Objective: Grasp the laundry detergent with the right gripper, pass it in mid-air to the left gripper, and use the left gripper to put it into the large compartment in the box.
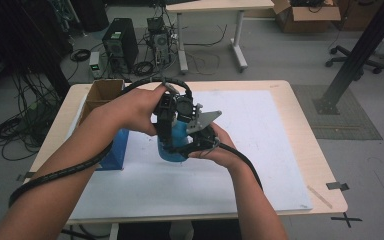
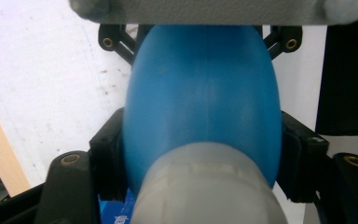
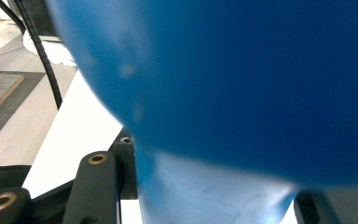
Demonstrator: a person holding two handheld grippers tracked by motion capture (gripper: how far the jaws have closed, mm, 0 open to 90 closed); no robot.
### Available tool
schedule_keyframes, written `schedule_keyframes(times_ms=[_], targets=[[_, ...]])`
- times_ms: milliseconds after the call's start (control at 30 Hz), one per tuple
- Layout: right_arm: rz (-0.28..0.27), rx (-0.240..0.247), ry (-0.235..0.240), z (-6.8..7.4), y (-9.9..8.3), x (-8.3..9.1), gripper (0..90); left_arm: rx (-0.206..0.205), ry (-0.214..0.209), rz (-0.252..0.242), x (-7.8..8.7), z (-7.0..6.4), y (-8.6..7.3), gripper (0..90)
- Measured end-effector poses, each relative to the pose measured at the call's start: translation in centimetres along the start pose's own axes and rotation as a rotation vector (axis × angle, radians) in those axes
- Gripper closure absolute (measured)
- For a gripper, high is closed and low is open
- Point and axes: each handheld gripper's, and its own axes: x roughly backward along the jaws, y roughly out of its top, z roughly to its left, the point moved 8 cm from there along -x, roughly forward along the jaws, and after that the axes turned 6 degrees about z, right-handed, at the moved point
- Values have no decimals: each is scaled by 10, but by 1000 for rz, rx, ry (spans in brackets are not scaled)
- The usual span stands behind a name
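Two grippers meeting on a blue bulb at frame centre

The left gripper [image 2: 200, 154] is clamping the blue bulb [image 2: 204, 98] between both jaws; the right gripper [image 3: 209, 186] is pressing against it, grip unclear; no legible writing.

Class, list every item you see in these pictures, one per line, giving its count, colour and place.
Bulb-shaped object: one, blue with a pale grey neck, between both grippers.
Blue box: one, table's left side.
Cardboard box: one, brown, open, table's far-left corner.
White sheet: one, covering the table.
Computer tower: one, black, on the floor beyond.
Left gripper: one, black, clamped on the bulb.
Right gripper: one, black, against the bulb.
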Motion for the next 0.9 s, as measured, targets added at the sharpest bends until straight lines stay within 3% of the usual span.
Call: schedule_keyframes(times_ms=[133,267,733,833,900], targets=[[3,1,-1,1,1,0,456,-4,17,8,0,1,-1,372],[17,13,-7,0,0,-1,457,-5,27,49,-2,0,-2,377],[18,18,4,1,1,-5,451,23,13,45,-3,-2,-5,381],[8,9,-7,1,1,-6,431,37,15,44,-2,-1,-7,382],[-3,-19,-18,0,1,-7,341,44,11,41,0,0,-8,382]])
